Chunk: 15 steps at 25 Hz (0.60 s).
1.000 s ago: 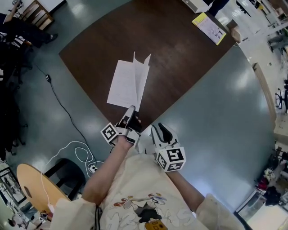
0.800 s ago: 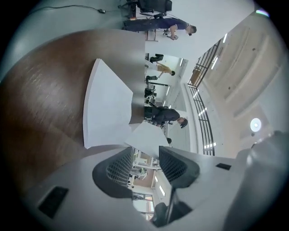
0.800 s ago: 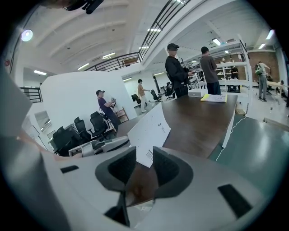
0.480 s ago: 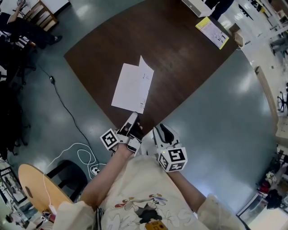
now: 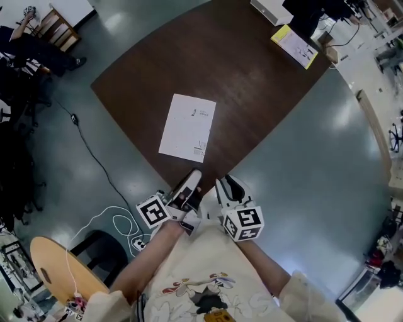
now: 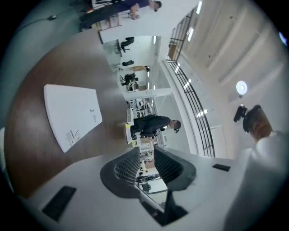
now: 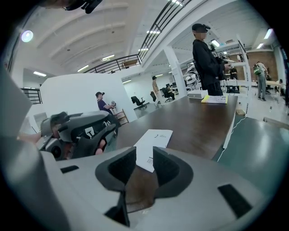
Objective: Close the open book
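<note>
The white book [image 5: 187, 127] lies closed and flat on the dark brown table [image 5: 252, 82], cover up with small print near one corner. It also shows in the left gripper view as a white book [image 6: 72, 113] and beyond the right jaws as a white book [image 7: 153, 143]. My left gripper [image 5: 192, 182] hangs off the table's near corner, clear of the book; its jaws are closing with nothing between them [image 6: 146, 153]. My right gripper [image 5: 225, 185] sits beside it, open and empty [image 7: 144, 155].
A yellow booklet [image 5: 293, 43] and a white box [image 5: 271, 9] lie at the table's far end, where a person [image 7: 207, 58] stands. On the grey floor to the left run a white cable [image 5: 107, 214] and a black cord; a round wooden stool [image 5: 50, 264] stands near.
The book's raised pages have dropped flat, so it now lies closed. My left gripper drew back from the book's near edge, rose and rolled. The right gripper stayed put.
</note>
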{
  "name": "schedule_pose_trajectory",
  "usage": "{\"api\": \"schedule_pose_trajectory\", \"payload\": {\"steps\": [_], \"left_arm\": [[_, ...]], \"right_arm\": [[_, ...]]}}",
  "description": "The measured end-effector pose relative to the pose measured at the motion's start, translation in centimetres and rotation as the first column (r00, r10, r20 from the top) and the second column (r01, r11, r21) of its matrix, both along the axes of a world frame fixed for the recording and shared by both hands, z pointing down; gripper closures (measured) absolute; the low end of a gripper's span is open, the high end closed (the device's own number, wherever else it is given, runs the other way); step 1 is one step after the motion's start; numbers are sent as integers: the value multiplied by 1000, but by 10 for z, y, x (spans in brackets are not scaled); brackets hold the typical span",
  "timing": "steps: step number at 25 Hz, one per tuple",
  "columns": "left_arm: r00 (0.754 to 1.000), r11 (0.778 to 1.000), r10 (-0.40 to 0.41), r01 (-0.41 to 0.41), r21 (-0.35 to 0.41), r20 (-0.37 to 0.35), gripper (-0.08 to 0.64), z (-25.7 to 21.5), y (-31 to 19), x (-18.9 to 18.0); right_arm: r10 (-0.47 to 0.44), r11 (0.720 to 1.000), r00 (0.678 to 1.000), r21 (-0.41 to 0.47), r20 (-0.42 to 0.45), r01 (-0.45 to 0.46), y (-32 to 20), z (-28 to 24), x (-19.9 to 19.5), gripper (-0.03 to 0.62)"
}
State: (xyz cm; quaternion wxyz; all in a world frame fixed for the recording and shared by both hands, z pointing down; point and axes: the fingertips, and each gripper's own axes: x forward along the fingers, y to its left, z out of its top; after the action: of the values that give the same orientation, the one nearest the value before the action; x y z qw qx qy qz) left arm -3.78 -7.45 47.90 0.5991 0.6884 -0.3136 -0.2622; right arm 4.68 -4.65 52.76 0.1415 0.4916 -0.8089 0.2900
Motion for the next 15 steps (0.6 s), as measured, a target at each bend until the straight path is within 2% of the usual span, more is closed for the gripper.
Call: {"api": "schedule_pose_trajectory", "payload": {"steps": [3,5,6,10,15], "left_arm": [[986,995,47,-61,83,160,517,-16,5,1],[962,992,59,-85,88,265,553,-20,7,-2],[943,992,65,-98,84,326,555,-22,9,-4],[837,969,67,-184,165,544,555,-37,13,-4],[662,903,34,-341,260,749,555,-45,18,1]], "right_arm": [[1,1000,1000,6,3,-1,0,-2,-3,474],[2,1000,1000,10,3,-3,1,-4,-6,476],[4,1000,1000,13,2,-4,1,-5,-6,476],[18,999,1000,31,5,-18,-2,-12,-7,496],[8,999,1000,37,26,-9,-2,-18,-13,538]]}}
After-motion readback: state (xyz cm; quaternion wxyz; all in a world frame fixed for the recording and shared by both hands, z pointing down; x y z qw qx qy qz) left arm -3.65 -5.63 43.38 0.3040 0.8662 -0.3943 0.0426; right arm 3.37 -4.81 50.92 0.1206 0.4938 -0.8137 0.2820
